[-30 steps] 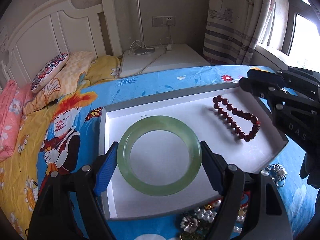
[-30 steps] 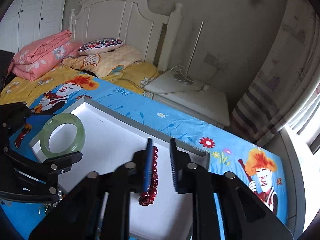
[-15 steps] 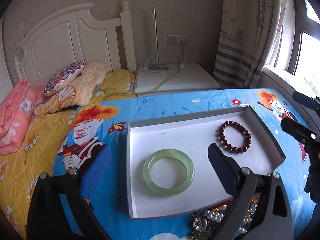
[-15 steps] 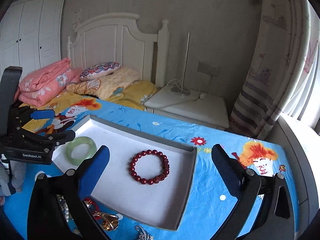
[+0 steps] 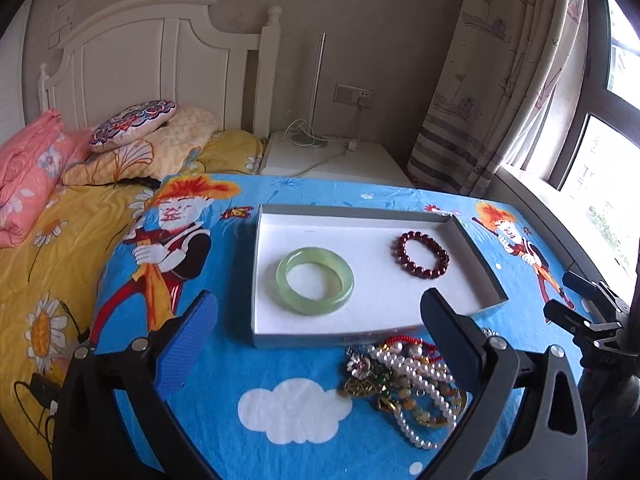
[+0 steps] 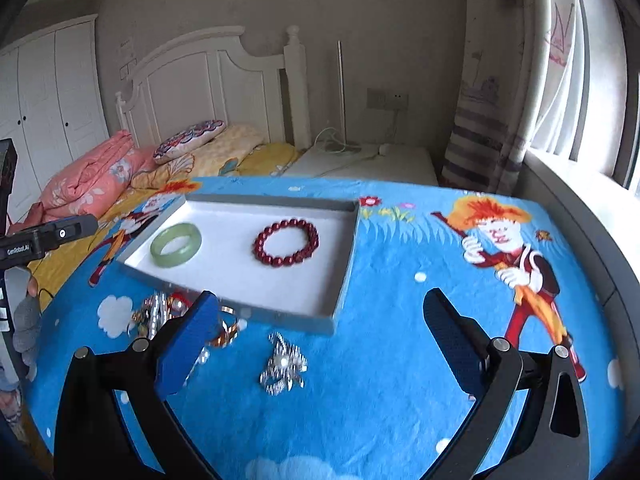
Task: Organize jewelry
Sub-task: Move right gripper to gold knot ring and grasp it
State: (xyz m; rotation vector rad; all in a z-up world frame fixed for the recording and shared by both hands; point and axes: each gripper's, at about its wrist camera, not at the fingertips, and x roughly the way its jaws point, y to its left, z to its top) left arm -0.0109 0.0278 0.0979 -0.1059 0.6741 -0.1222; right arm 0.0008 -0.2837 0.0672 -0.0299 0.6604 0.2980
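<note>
1. Bedroom setting: a bed with a blue cartoon-print sheet (image 5: 280, 360) serves as the work surface, with a white headboard (image 5: 152, 60) at 11 o'clock.
2. One shallow grey tray (image 5: 476, 248) with a white floor lies flat on the sheet.
3. Completed so far, by judgement: two pieces lie in the tray, well apart. One green bangle (image 5: 315, 286) sits toward 9 o'clock; one red bead bracelet (image 5: 420, 254) sits toward 3 o'clock.
4. Remaining: one tangled jewelry pile (image 5: 404, 380) just beside the tray's near wall at 6 o'clock, holding pearl strands and gold pieces; the item count cannot be told. One silver brooch (image 6: 282, 364) lies apart on the sheet.
5. Left gripper (image 5: 320, 344): fingers spread wide, holding nothing.
6. Right gripper (image 6: 320, 344): fingers spread wide, holding nothing, above the brooch.
</note>
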